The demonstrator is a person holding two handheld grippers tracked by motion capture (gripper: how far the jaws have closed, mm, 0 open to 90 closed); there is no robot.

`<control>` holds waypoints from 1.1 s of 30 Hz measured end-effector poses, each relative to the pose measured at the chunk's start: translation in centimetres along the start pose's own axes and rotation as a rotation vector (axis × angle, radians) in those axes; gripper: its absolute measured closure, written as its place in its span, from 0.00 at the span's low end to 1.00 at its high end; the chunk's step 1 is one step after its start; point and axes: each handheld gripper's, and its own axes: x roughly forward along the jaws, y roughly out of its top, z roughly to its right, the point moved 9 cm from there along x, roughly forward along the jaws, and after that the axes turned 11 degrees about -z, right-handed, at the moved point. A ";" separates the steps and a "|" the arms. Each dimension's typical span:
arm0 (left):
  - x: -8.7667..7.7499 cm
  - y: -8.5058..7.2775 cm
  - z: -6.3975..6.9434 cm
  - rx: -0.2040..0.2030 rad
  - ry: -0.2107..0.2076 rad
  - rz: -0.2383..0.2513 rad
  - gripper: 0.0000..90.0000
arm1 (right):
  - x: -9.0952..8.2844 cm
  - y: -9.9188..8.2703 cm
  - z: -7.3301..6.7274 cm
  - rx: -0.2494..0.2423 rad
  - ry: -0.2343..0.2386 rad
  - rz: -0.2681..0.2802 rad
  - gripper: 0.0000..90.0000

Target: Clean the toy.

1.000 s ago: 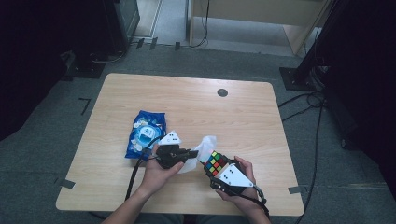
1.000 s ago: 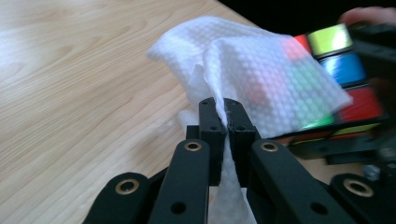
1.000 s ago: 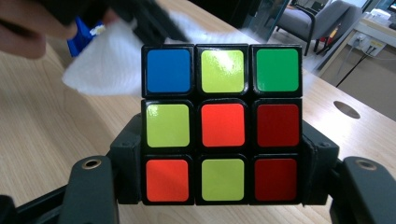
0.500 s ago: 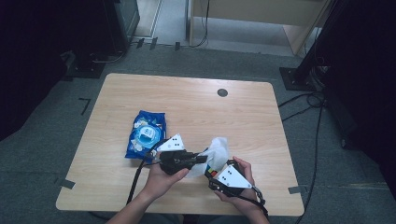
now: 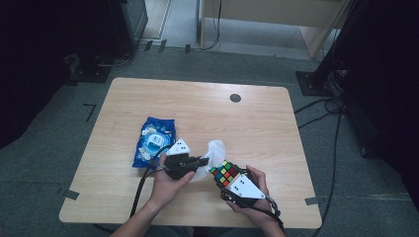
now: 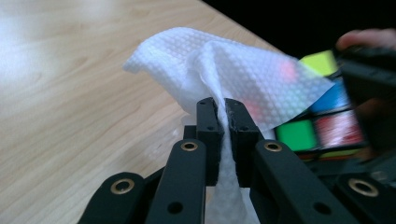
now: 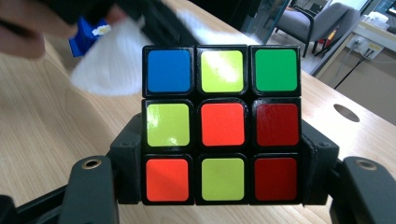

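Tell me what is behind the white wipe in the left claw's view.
Behind the white wipe, pinched in the left claw, part of the puzzle cube shows: green, red, blue and yellow squares. The wipe covers the cube's other squares, leaving only blurred red through it.

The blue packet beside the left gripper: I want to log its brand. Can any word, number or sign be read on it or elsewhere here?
Blue packet: white print, too small and blurred to read.
Cube: plain coloured squares, no text.
White wipe: dotted embossing, no text.
Table: none.
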 end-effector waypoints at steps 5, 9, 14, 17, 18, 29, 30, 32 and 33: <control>-1.0 1.2 2.8 0.049 -0.109 0.067 0.90 | 0.0 -0.1 0.1 0.002 -0.002 -0.001 0.39; -0.9 1.2 4.4 0.104 -0.150 0.067 0.89 | -0.1 0.0 0.1 0.004 -0.001 0.000 0.39; -0.1 0.6 3.3 0.097 -0.091 0.043 0.91 | -0.2 -0.1 0.1 0.001 -0.010 -0.002 0.39; 0.3 0.1 2.1 0.085 -0.038 0.025 0.92 | -0.2 0.0 0.0 -0.003 -0.010 -0.004 0.39; 0.4 0.0 1.7 0.077 -0.032 0.021 0.93 | -0.2 0.0 0.0 -0.003 -0.011 -0.003 0.39; 1.0 -1.8 -3.6 -0.042 0.148 -0.049 0.88 | -0.4 0.0 0.5 0.005 -0.018 0.009 0.39; 0.8 -1.6 -3.5 -0.042 0.149 -0.039 0.83 | -0.4 0.0 0.5 0.007 -0.019 0.010 0.39; 0.5 -1.2 -3.3 -0.045 0.155 -0.022 0.72 | -0.4 0.0 0.6 0.009 -0.021 0.009 0.39; 0.3 -1.0 -3.3 -0.050 0.158 -0.015 0.64 | -0.4 0.0 0.6 0.008 -0.020 0.006 0.39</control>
